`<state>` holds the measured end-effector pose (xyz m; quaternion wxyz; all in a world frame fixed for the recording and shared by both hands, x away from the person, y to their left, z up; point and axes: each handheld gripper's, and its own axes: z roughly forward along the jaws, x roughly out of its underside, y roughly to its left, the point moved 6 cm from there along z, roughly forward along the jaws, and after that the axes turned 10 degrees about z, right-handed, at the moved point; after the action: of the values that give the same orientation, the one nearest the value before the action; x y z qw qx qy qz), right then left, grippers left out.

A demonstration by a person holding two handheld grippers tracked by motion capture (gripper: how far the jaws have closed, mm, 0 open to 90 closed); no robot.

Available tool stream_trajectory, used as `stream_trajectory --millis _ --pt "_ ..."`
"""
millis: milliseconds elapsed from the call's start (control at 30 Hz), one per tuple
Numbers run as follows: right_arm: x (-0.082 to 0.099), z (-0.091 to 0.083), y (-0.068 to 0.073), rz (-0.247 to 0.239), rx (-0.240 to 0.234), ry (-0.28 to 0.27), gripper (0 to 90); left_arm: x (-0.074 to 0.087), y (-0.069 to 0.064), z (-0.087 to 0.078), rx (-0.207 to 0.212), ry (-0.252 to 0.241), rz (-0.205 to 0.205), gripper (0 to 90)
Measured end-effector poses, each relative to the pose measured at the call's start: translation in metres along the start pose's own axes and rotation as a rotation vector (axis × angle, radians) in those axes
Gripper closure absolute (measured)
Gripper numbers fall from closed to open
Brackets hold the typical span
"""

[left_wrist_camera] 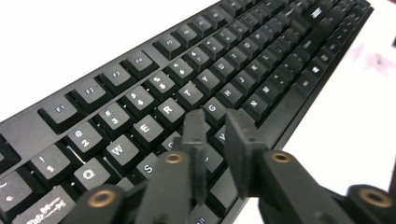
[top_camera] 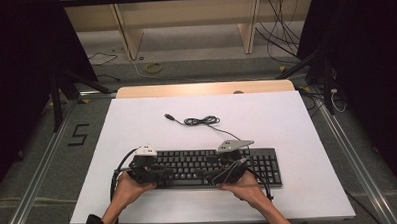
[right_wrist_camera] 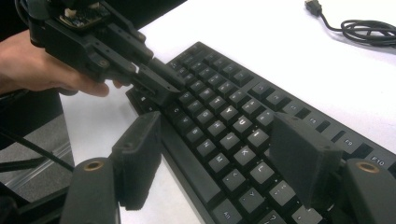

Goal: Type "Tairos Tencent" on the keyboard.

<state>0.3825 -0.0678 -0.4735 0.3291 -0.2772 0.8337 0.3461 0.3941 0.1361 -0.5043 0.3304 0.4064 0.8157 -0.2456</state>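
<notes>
A black keyboard (top_camera: 198,164) lies on the white tabletop (top_camera: 287,119) near its front edge. My left gripper (top_camera: 156,172) hovers over its left end. In the left gripper view the left gripper (left_wrist_camera: 215,122) stands open just above the keyboard (left_wrist_camera: 261,70) near the F and G keys, jaws a narrow gap apart with nothing between them. My right gripper (top_camera: 219,172) is over the middle keys. The right gripper (right_wrist_camera: 219,158) is wide open: one jaw hangs off the keyboard's (right_wrist_camera: 219,102) front edge, the other above the upper key rows. The left gripper (right_wrist_camera: 161,88) also shows there.
The keyboard's black cable (top_camera: 202,121) lies coiled on the white tabletop behind it, ending in a loose USB plug (top_camera: 169,115). Beyond the table's far wooden edge (top_camera: 205,88) are a floor with cables, a yellow ring (top_camera: 154,67) and wooden shelf legs.
</notes>
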Motion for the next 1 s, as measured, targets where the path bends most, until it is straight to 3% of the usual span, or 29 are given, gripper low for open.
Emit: stream_trajectory --millis 233,400,667,1000 --pt "0.001 0.001 0.001 -0.002 -0.002 0.004 34.8 -0.003 0.006 -0.005 -0.028 -0.017 -0.03 53.5" --pt "0.001 0.001 0.001 0.0 -0.001 0.004 34.6 -0.006 0.009 -0.009 -0.044 -0.041 -0.046 43.5" --pt "0.001 0.002 0.002 -0.002 -0.005 0.006 34.6 -0.01 0.015 -0.015 -0.074 -0.073 -0.071 36.0" --pt "0.002 0.003 0.002 -0.004 -0.007 0.011 34.7 -0.01 0.023 -0.017 -0.088 -0.078 -0.091 33.6"
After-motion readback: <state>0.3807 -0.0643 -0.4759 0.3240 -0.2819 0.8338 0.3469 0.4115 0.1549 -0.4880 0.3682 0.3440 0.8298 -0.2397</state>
